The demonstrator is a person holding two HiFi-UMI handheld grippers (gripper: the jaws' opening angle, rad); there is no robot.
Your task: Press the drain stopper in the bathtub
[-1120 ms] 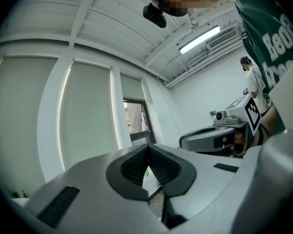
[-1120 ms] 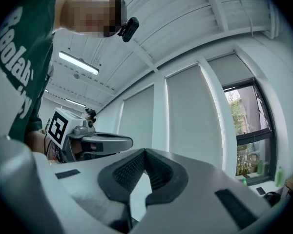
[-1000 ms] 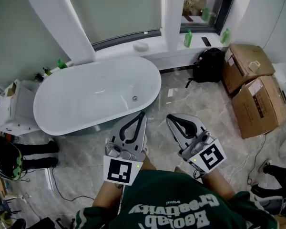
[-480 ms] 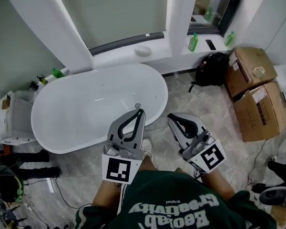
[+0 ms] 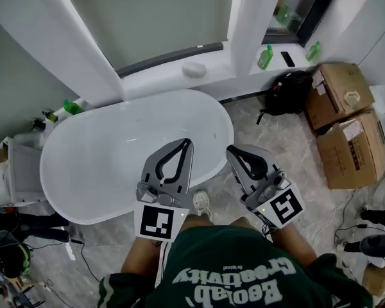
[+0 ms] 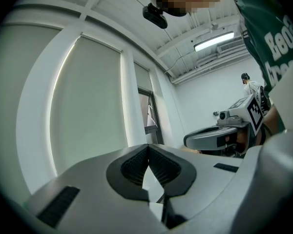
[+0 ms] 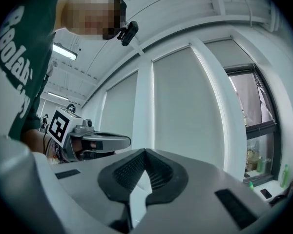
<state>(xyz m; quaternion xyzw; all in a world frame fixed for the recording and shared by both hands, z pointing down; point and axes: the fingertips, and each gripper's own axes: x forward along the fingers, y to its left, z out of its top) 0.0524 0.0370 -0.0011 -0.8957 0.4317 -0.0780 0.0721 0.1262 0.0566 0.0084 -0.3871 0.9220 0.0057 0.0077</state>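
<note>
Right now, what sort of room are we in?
Most likely a bathroom, perhaps not fully set up. A white freestanding bathtub fills the middle, green bottles stand on the window ledge, and cardboard boxes sit on the stone-look floor at the right.

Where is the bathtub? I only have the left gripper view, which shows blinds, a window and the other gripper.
Observer: In the head view the bathtub stands on the floor right in front of the person, and the left gripper overlaps its near rim in the picture.
Operator: Can you see the drain stopper?
Observer: No. The head view shows no drain stopper, and the left gripper covers part of the tub's floor.
Operator: Is the right gripper holding anything?
Observer: No. The right gripper view shows the right gripper with its jaws together and nothing between them.
</note>
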